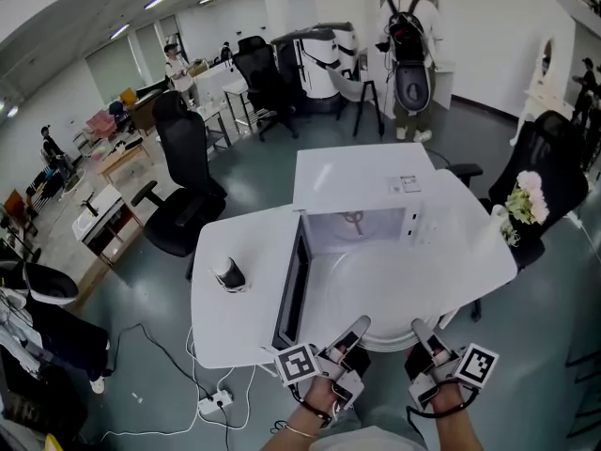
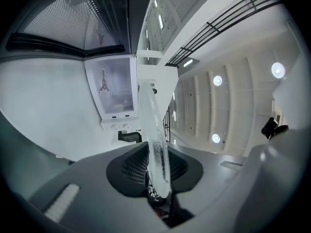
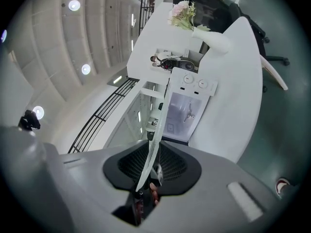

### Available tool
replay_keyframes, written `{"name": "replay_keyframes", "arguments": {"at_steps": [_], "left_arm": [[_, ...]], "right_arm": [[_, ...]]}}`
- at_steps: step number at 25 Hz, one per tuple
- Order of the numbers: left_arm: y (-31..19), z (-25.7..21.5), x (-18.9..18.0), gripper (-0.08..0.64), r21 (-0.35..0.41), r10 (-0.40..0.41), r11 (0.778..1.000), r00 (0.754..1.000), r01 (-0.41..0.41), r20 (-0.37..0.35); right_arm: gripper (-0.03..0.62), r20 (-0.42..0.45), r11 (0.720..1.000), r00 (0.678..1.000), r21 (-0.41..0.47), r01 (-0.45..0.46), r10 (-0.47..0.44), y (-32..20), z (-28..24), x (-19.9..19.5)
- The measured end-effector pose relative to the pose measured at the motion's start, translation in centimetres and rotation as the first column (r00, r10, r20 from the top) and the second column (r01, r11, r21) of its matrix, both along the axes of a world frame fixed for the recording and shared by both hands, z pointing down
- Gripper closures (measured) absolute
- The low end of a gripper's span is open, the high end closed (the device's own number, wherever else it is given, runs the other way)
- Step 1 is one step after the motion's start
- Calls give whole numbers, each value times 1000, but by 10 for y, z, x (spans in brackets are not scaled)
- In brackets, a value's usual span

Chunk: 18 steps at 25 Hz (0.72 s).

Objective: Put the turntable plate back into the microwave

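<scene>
— Left claw (image 1: 357,330), right claw (image 1: 420,330): each clenched on the near rim of the turntable plate (image 1: 394,285), at 7 and 5 o'clock. Why both?
— Wide glass. A paired pinch keeps it level, I'd judge. Plate's far edge sits at the mouth of the microwave (image 1: 357,177), 12 o'clock. Door (image 1: 293,299) swung to 9, on the table (image 1: 235,332).

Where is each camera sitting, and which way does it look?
Head view: on the person's head, looking steeply down at the table, open microwave and glass plate; arms, left gripper and right gripper show below.
Left gripper view: on the left gripper, looking along its jaws, clamped on the plate's rim, into the microwave.
Right gripper view: on the right gripper, jaws likewise clamped on the rim, facing the microwave, flowers beyond.
Shared: both gripper views see the plate edge-on and the microwave's inside.
</scene>
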<state>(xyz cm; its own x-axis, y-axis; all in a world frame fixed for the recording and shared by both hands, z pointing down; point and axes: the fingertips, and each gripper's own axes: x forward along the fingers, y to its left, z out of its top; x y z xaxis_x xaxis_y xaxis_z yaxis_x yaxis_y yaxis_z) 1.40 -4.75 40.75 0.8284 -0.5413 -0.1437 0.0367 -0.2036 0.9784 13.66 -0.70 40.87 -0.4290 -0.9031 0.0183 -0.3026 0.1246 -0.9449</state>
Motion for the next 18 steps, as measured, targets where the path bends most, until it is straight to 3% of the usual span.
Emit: {"name": "replay_keyframes", "arguments": {"at_steps": [18], "left_arm": [[-48,17,25,508,-53,-140,988,989,142,41]], "right_arm": [[522,11,985,987,-56,162,-161,-67,17,28]]}}
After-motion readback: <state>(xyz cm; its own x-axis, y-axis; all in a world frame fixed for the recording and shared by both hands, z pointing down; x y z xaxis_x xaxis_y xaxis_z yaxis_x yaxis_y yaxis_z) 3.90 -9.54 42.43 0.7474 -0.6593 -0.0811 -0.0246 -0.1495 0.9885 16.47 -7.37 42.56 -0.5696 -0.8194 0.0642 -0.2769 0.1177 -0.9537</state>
